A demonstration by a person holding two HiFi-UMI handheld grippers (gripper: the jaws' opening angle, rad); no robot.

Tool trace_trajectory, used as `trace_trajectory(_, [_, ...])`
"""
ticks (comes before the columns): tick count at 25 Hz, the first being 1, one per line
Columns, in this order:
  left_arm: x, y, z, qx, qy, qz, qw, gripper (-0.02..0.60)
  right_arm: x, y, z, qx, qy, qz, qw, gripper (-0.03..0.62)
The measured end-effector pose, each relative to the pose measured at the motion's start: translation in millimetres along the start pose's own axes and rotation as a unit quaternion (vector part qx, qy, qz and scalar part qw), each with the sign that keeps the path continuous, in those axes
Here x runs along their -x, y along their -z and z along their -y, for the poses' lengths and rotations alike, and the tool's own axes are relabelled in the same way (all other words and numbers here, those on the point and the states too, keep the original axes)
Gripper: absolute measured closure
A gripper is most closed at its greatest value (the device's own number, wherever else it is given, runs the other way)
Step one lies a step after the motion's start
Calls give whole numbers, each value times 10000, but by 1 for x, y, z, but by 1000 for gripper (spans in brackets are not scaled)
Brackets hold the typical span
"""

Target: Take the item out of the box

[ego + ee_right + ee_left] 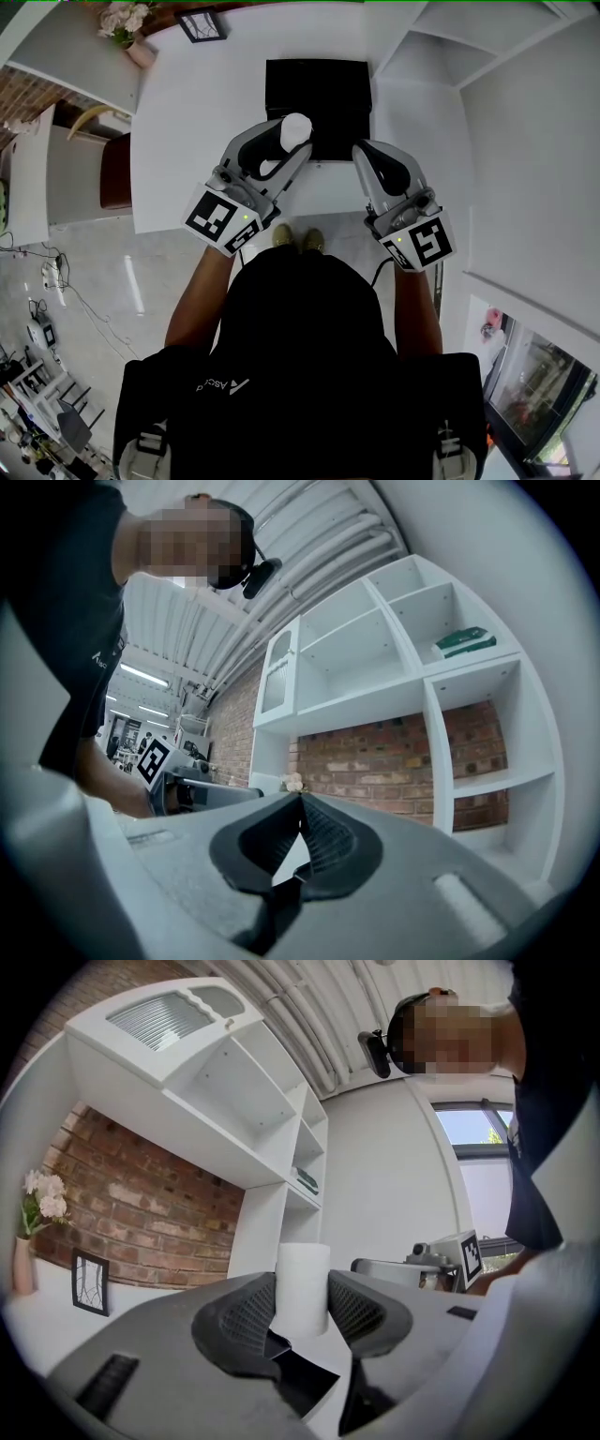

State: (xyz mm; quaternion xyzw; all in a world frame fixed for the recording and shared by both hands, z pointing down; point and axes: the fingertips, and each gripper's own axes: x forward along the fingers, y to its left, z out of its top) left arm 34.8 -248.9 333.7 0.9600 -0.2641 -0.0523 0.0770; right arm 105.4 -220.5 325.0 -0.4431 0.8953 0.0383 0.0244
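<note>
One white roll (302,1265) clamped mid-body in my left gripper (302,1305) | likely light, soft, crushable | my right gripper (300,806) closed, empty

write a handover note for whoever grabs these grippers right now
Left gripper: shut on the white roll, which stands upright between the pads.
Right gripper: shut, empty, by the box's near right corner.
Box: black, on the white table, straight ahead.
Done: the roll is gripped and looks raised, over the box's near left part.
Left: carry the roll clear of the box and probably set it on the table.
</note>
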Motion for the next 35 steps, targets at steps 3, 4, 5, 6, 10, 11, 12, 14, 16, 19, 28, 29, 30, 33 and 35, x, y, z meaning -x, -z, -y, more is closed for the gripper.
trace_trajectory(3, [4, -4, 4, -65, -9, 122, 9999, 410, 3, -2, -3, -58, 29, 73, 10000, 592])
trace_trajectory(4, [5, -6, 6, -91, 2, 152, 9998, 410, 4, -3, -4, -90, 33, 99, 9999, 592])
trace_trajectory(5, [6, -7, 7, -111, 15, 173, 9998, 410, 4, -3, -5, -116, 32, 116, 9999, 592])
trace_trajectory(6, [6, -8, 8, -128, 27, 185, 9997, 410, 4, -3, -6, -127, 29, 126, 9998, 592])
trace_trajectory(10, [7, -9, 12, -180, 66, 174, 9997, 410, 5, -4, -9, -114, 34, 158, 9998, 592])
trace_trajectory(11, [6, -9, 13, -185, 74, 172, 9997, 410, 6, -5, -9, -111, 39, 165, 9998, 592])
trace_trajectory(12, [7, -10, 14, -189, 82, 174, 9996, 410, 7, -5, -9, -108, 44, 171, 9998, 592])
trace_trajectory(14, [7, -10, 15, -196, 100, 182, 9996, 410, 7, -5, -10, -104, 50, 181, 9998, 592])
trace_trajectory(16, [8, -12, 15, -200, 111, 198, 9995, 410, 7, -5, -12, -94, 50, 181, 9998, 592])
trace_trajectory(19, [10, -13, 14, -207, 125, 226, 9994, 410, 6, -5, -14, -70, 61, 179, 9998, 592])
trace_trajectory(28, [10, -13, 15, -199, 204, 230, 9993, 410, 9, -5, -14, -44, 183, 196, 9996, 592])
trace_trajectory(29, [9, -13, 15, -198, 213, 230, 9993, 410, 9, -5, -14, -43, 195, 200, 9996, 592])
trace_trajectory(30, [9, -13, 15, -198, 219, 229, 9993, 410, 9, -5, -13, -43, 207, 202, 9996, 592])
trace_trajectory(33, [9, -13, 15, -198, 234, 229, 9993, 410, 9, -6, -13, -42, 229, 199, 9995, 592])
trace_trajectory(35, [10, -13, 15, -198, 240, 223, 9993, 410, 9, -6, -14, -41, 238, 195, 9995, 592])
